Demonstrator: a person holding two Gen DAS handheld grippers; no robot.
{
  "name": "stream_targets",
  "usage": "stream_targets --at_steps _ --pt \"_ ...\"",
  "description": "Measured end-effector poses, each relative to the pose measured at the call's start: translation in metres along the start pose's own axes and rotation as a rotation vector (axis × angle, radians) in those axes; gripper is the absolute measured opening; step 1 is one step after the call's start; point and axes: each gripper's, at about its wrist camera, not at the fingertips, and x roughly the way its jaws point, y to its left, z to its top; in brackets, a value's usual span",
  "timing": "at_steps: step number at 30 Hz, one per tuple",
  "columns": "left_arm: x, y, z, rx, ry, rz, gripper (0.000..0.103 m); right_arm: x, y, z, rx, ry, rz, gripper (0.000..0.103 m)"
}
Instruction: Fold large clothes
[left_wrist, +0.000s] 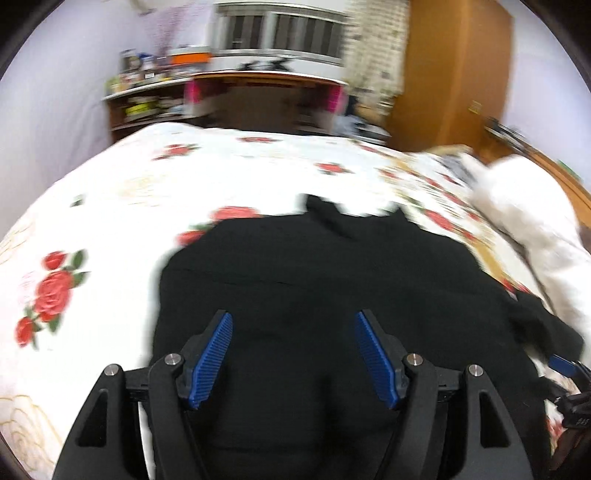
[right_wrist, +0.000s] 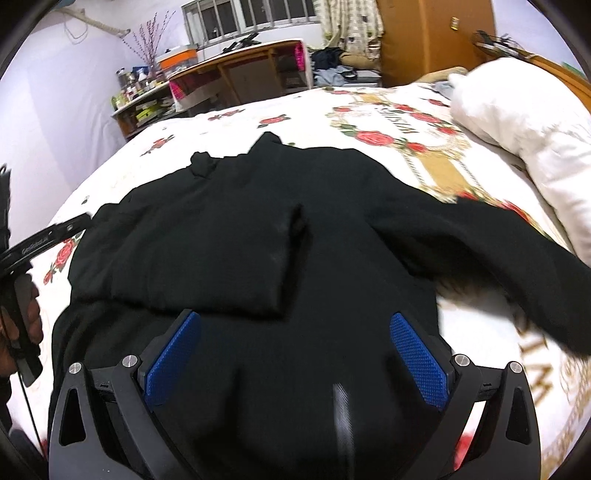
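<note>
A large black garment (right_wrist: 236, 236) lies spread on a bed with a white rose-print cover (right_wrist: 406, 122). Its left sleeve is folded in over the body; its right sleeve (right_wrist: 509, 251) stretches out to the right. My right gripper (right_wrist: 295, 321) is open and empty, just above the garment's near part. My left gripper (left_wrist: 293, 321) is open and empty over the black garment (left_wrist: 314, 266) in the blurred left wrist view. The left gripper's body (right_wrist: 44, 232) shows at the left edge of the right wrist view. The right gripper's blue pad (left_wrist: 563, 363) shows at the right edge of the left wrist view.
A white pillow or duvet (right_wrist: 517, 110) lies at the bed's right side. Behind the bed stand a wooden desk (right_wrist: 240, 70), cluttered shelves (right_wrist: 144, 99), a wooden wardrobe (right_wrist: 436, 37) and a clothes pile (right_wrist: 336, 62) on the floor.
</note>
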Motion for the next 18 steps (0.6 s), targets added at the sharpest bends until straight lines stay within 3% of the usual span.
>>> stream_targets --at_steps 6,7,8,9,10,14,15,18 --pt "0.032 0.069 0.004 -0.147 0.025 0.079 0.07 0.067 0.0 0.026 0.079 0.102 0.023 0.091" --pt "0.039 0.075 0.003 -0.163 0.031 0.077 0.07 0.08 -0.002 0.027 0.098 0.128 0.027 0.076" --pt "0.045 0.077 0.002 -0.172 0.038 0.072 0.07 0.086 -0.003 0.028 0.114 0.14 0.038 0.048" --pt "0.051 0.076 0.0 -0.174 0.047 0.065 0.07 0.092 -0.005 0.028 0.137 0.148 0.044 0.026" --pt "0.058 0.073 -0.003 -0.167 0.057 0.051 0.069 0.095 -0.006 0.027 0.135 0.15 0.004 0.014" --pt "0.082 0.053 -0.012 -0.127 0.086 0.019 0.07 0.096 -0.01 0.022 0.092 0.154 -0.085 0.0" --pt "0.088 0.05 -0.015 -0.125 0.093 0.019 0.071 0.099 -0.014 0.019 0.09 0.173 -0.118 0.0" --pt "0.097 0.048 -0.016 -0.12 0.115 0.031 0.071 0.1 -0.026 0.014 0.126 0.19 -0.097 0.0"
